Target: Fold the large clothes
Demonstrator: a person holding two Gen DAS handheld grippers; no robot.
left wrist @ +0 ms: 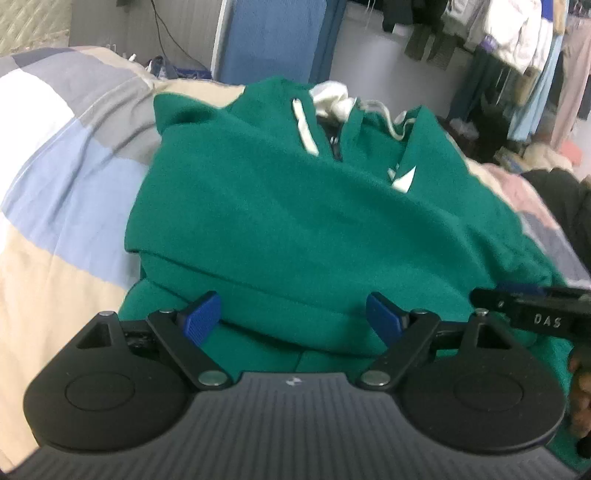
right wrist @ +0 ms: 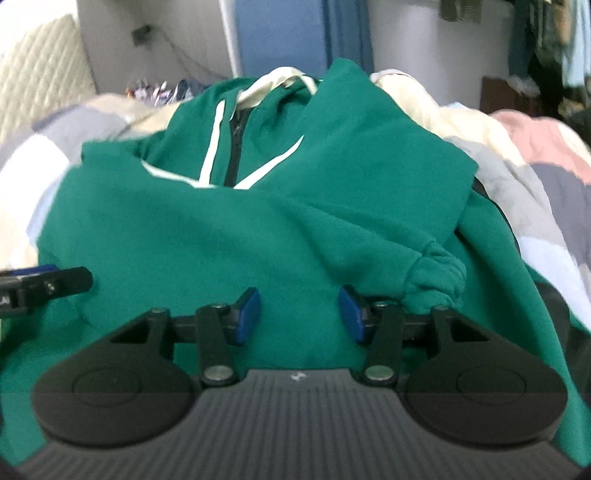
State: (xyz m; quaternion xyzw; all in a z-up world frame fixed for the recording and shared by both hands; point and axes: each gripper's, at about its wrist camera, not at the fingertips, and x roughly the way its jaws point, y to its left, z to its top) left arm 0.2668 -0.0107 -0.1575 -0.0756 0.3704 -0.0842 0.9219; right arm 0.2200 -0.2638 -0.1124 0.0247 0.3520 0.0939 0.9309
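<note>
A green hoodie [left wrist: 280, 206] with white drawstrings, a cream hood lining and a dark zipper lies partly folded on the bed. My left gripper [left wrist: 293, 317] stands wide open just above its near folded edge, its blue pads apart and pinching nothing. The right gripper's finger [left wrist: 532, 314] reaches in from the right. In the right wrist view the hoodie [right wrist: 229, 229] fills the middle, with a gathered sleeve cuff [right wrist: 437, 277] lying to the right of the pads. My right gripper [right wrist: 301, 317] is open over the cloth, gripping nothing. A left gripper finger [right wrist: 44, 284] shows at the left edge.
The hoodie rests on a patchwork duvet [left wrist: 66, 155] of grey, blue, white and beige. A pink cloth [right wrist: 543, 144] lies at the far right. Hanging clothes [left wrist: 517, 40] line the back right, a blue panel [left wrist: 273, 33] stands behind the bed, and a quilted headboard [right wrist: 40, 66] is at the left.
</note>
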